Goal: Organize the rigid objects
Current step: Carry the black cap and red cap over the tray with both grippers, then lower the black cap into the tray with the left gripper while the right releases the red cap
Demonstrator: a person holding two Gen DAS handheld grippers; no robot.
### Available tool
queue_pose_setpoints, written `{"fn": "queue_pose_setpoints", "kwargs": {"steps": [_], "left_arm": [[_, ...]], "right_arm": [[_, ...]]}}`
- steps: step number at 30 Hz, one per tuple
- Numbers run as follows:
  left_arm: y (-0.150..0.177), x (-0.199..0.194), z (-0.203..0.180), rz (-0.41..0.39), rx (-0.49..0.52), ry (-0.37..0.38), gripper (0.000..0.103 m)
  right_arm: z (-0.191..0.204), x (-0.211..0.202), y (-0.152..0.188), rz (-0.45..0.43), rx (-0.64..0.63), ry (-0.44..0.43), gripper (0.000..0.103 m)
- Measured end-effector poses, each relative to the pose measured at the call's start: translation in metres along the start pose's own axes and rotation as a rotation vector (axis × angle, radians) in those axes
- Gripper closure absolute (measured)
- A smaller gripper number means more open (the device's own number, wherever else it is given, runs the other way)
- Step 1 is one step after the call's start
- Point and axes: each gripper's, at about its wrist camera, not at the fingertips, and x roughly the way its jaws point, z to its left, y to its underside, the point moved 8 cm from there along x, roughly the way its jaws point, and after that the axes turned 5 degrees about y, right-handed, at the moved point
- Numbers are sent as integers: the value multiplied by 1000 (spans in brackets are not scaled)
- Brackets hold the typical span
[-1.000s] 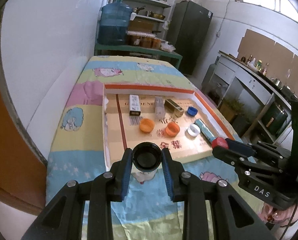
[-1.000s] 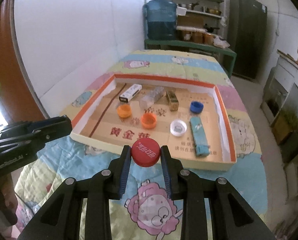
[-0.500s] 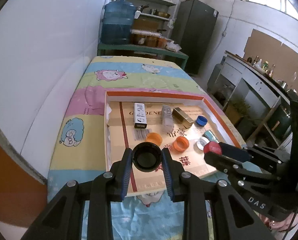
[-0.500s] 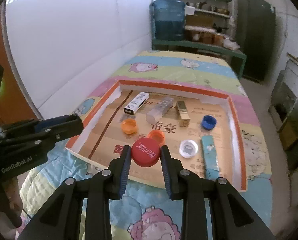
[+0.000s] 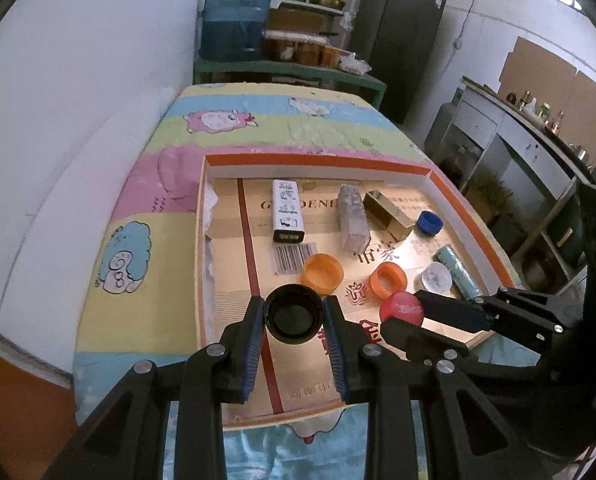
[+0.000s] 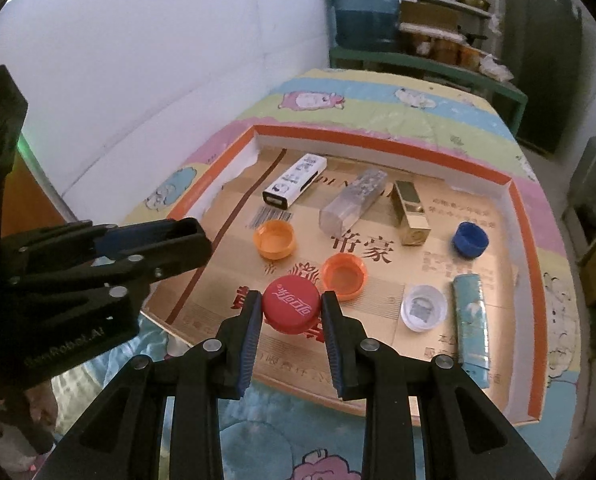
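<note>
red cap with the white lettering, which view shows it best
The right wrist view. There the red cap sits centred and close, top face toward the camera with its white lettering legible, clamped between the right hand-held gripper's blue pads. The left wrist view shows it only small and off to the right, lettering blurred.

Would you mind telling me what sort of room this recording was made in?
Most likely a home kitchen or storeroom: a big blue water jug beside shelves of pots and jars, a dark fridge, and a counter with bottles. A cartoon-print quilt covers the work surface.
</note>
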Motion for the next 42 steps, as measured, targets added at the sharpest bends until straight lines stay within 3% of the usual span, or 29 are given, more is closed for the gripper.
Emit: {"fn": "queue_pose_setpoints", "kwargs": {"steps": [42], "left_arm": [[8, 34, 1, 77, 21, -22, 73]], "right_arm": [[-10, 22, 9, 54, 16, -23, 72]]}}
